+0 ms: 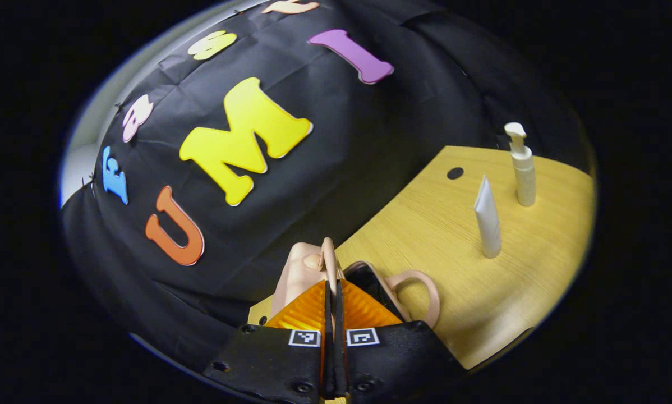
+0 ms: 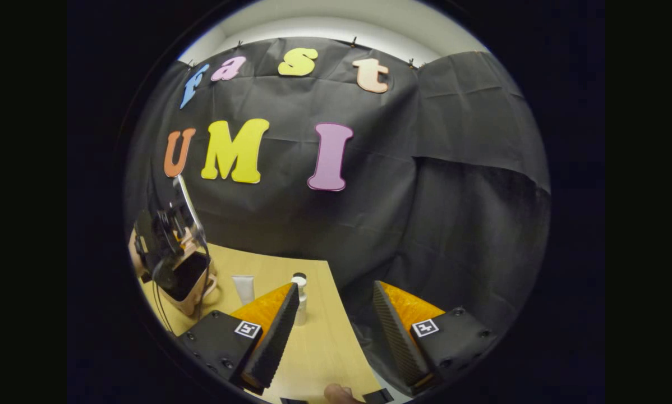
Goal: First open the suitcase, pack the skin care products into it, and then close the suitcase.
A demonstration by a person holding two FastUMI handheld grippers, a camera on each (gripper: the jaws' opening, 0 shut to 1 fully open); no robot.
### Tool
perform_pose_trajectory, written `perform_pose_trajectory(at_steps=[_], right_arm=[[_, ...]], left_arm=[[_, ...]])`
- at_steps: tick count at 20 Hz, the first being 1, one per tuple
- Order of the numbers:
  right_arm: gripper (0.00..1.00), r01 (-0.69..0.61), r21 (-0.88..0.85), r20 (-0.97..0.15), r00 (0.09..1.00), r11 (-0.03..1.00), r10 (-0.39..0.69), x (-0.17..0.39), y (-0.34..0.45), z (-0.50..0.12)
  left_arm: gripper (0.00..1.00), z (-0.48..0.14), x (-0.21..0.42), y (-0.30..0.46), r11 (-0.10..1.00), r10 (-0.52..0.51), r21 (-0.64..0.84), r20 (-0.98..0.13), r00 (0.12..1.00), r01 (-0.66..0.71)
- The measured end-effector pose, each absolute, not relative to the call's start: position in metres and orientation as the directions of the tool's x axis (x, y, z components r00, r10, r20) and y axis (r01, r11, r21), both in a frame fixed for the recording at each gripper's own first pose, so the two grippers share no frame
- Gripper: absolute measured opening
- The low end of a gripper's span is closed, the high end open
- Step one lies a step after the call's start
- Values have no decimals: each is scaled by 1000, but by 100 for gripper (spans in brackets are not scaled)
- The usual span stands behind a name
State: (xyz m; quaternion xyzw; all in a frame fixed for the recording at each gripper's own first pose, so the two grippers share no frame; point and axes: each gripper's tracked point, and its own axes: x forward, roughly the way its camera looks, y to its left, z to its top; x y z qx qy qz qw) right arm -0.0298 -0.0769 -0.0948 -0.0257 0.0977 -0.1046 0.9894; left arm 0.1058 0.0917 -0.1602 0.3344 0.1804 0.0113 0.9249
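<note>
A: Left gripper view: your left gripper [image 1: 332,280] is clenched, fingers pinched on a thin pink tab on the suitcase [image 1: 305,272], looks like the lid edge or a pull, can't tell which. Suitcase sits at the near corner of the wooden table [image 1: 426,224], a loop handle [image 1: 420,292] sticking out toward the products.

B: And the case, open or not?

A: Partly, I'd say. Right gripper view shows the suitcase [image 2: 187,286] with a dark interior and the left gripper [image 2: 165,241] above it at the rim. So you're in the opening step, not finished.

B: Right side?

A: Right gripper [image 2: 336,325] is released, fingers wide apart, holding nothing, hovering over the table's [image 2: 313,348] near edge. A fingertip of the hand holding it shows at the bottom.

B: Products?

A: Tube [image 1: 487,219] and pump bottle [image 1: 522,165] both upright, near each other, well apart from the case. In the right gripper view the tube [image 2: 243,289] and bottle [image 2: 299,297] stand between the case and your right fingers.

B: Advice?

A: Keep the pinch firm and swing the lid in an arc about the hinge, don't pull straight or the light case will likely drag or tip. Open it fully so it stays back. Then take the tube with the right, low on the body.
</note>
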Motion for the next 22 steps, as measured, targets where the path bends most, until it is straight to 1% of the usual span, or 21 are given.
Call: perform_pose_trajectory(at_steps=[3, 6, 10, 13, 16, 20, 22], right_arm=[[79, 168, -79, -180, 967, 983, -180, -23, -54, -88], [79, 133, -83, -173, 974, 988, -146, -14, -28, -84], [79, 105, -63, -185, 976, 992, -115, -1, 6, -84], [79, 95, -61, -192, 976, 994, -105, 7, 29, -84], [79, 90, -53, -205, 974, 995, -99, 14, 52, -86], [79, 84, -65, -222, 970, 994, -96, 20, 78, -91], [79, 71, -78, -235, 968, 994, -87, 23, 92, -95]], left_arm=[[3, -124, 100, 125, 816, 164, 578, -280, 946, 29], [3, -94, 97, 179, 848, 182, 529, -257, 949, -19], [3, -73, 87, 242, 855, 208, 515, -231, 950, -62], [2, -71, 81, 293, 852, 228, 517, -229, 946, -80], [2, -78, 76, 344, 867, 225, 491, -229, 947, -88], [3, -108, 68, 419, 848, 277, 520, -260, 925, -108], [3, -124, 65, 445, 858, 267, 504, -265, 927, -103]])
